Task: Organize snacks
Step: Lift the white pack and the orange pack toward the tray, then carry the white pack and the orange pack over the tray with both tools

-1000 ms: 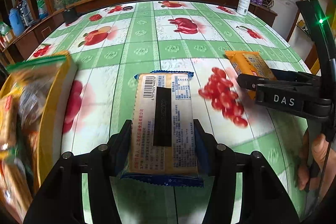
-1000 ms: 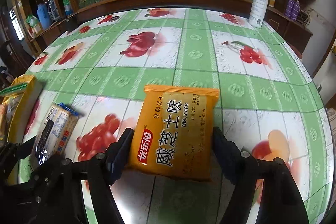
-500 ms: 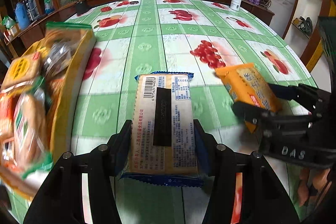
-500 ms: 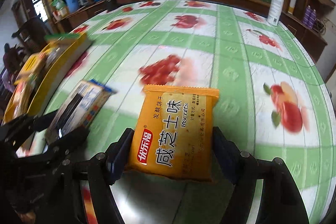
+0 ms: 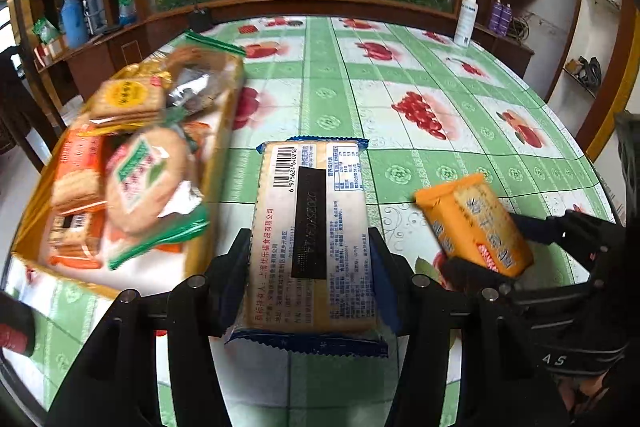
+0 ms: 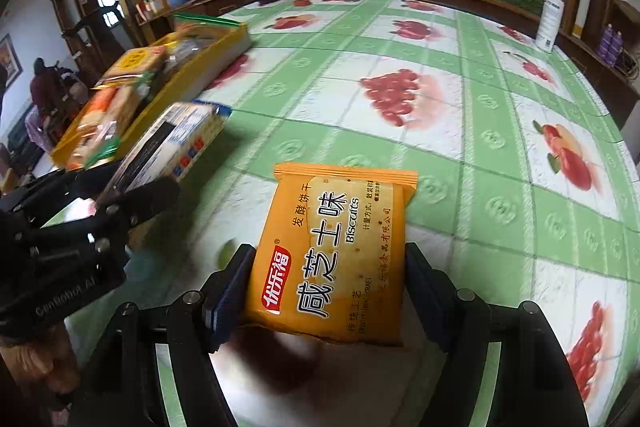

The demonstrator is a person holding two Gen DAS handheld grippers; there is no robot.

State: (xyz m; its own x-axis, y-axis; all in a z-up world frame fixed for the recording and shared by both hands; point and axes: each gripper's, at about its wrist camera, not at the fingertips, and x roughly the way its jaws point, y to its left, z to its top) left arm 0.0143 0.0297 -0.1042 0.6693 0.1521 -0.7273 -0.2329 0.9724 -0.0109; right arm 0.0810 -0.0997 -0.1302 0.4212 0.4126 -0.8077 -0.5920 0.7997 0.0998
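Green checked cloth with fruit prints covered the worktop [image 5: 320, 99], and over the last second the yellow box [image 5: 208, 187] of snacks at its left edge had swung from the margin well into the left wrist view, so both hands had carried their loads toward it; dropping them in looked like the next step. The left gripper [image 5: 310, 259] was clamped on the sides of a cracker packet [image 5: 310, 227], held above the cloth just right of the box, barcode side up, long axis running straight ahead along the fingers. The right gripper [image 6: 328, 279] pinched an orange biscuit packet [image 6: 332, 255] the same way, lengthwise and label up, just right of the other
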